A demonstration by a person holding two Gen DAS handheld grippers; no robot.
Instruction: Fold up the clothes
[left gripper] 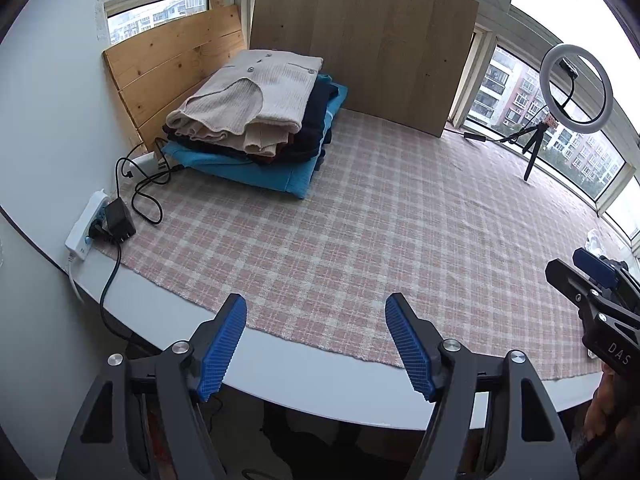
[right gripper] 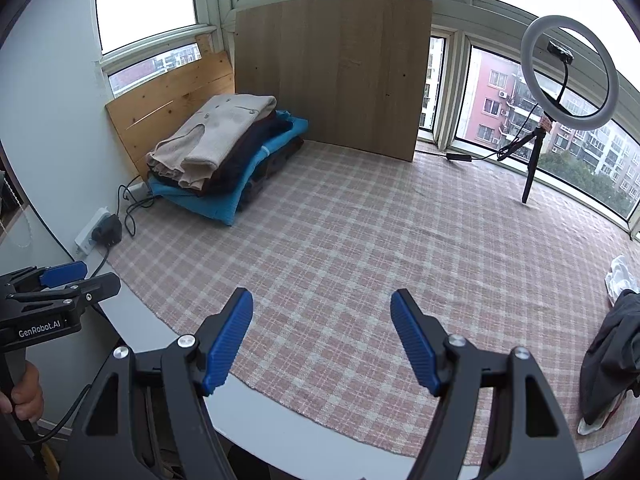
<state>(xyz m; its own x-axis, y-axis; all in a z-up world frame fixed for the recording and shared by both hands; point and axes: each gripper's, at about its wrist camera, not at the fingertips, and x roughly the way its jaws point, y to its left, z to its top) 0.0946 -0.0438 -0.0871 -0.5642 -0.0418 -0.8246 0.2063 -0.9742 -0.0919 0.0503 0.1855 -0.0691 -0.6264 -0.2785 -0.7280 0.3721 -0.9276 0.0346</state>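
**Both grippers empty over the plaid cloth, folded stack parked in the corner**

So here's where we're at. In the left wrist view our left gripper [left gripper: 316, 314] sits at the bottom centre of the frame, blue ribbed pads [left gripper: 222, 346] spread wide with nothing between them, hanging over the near edge of the white table [left gripper: 320, 384]. Same story in the right wrist view: our right gripper [right gripper: 322, 310] is spread just as wide, holding nothing, pads over the pink-and-white plaid cloth [right gripper: 360, 240] that covers most of the tabletop.

We can spot each gripper from the other's camera too. The right one pokes in at the right edge of the left view, and the left one shows at the left edge of the right view with a hand [right gripper: 24, 390] wrapped round its handle.

Moving outward, the middle of the cloth is bare. The stack of folded clothes [left gripper: 256, 116] sits in the upper left of both frames: a beige knit cardigan [left gripper: 256, 92] on top, dark pieces under it, a blue garment [left gripper: 256, 170] at the bottom. It's tucked against two wooden boards [left gripper: 360, 40] leaning on the windows.

At the right edge of the right view there's a crumpled dark grey garment [right gripper: 612, 360] with something white [right gripper: 620, 276] just above it.

Also around: a white power strip [left gripper: 86, 226] with black cables at the left, and a ring light [right gripper: 570, 72] on a small tripod at the upper right.
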